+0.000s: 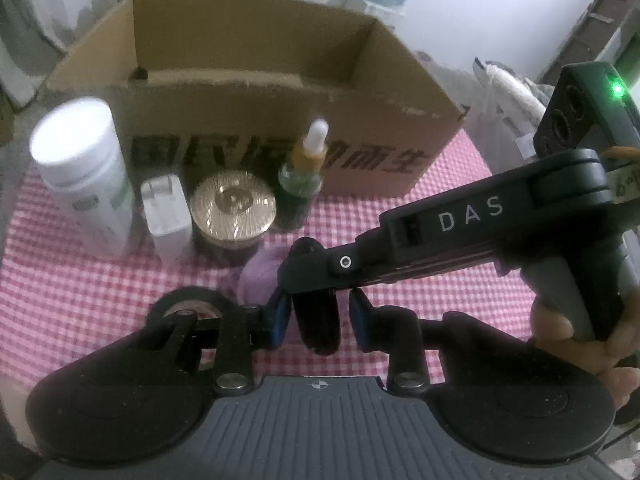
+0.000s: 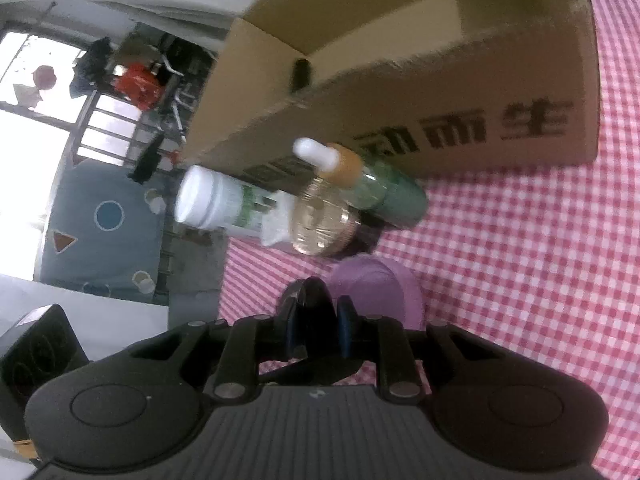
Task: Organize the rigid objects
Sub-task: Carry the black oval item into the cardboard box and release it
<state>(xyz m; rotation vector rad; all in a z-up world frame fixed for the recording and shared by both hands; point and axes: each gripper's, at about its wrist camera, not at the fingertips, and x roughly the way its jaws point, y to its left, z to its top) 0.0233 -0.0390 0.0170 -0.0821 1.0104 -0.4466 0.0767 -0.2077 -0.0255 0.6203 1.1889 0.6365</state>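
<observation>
Left tool (image 1: 320,322): I see it spread around a black roll (image 1: 322,326), not clamped.
Right tool (image 2: 318,330): I have it clenched on that roll (image 2: 316,304).

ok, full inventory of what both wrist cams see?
cardboard box: 1, brown, open top, back of cloth
bottle: 1, white, capped, left end of row before box
charger plug: 1, white, right of bottle
jar: 1, gold lid, right of plug
dropper bottle: 1, green, amber collar, white bulb, right end of row
purple object: 1, lilac, rounded, just ahead of grippers
black roll: 1, partly hidden behind left finger
black object: 1, between both grippers' pads, type unclear
tablecloth: 1, red-white check
left gripper: open around black object
right gripper: shut on it
hand: 1, on right gripper's handle
</observation>
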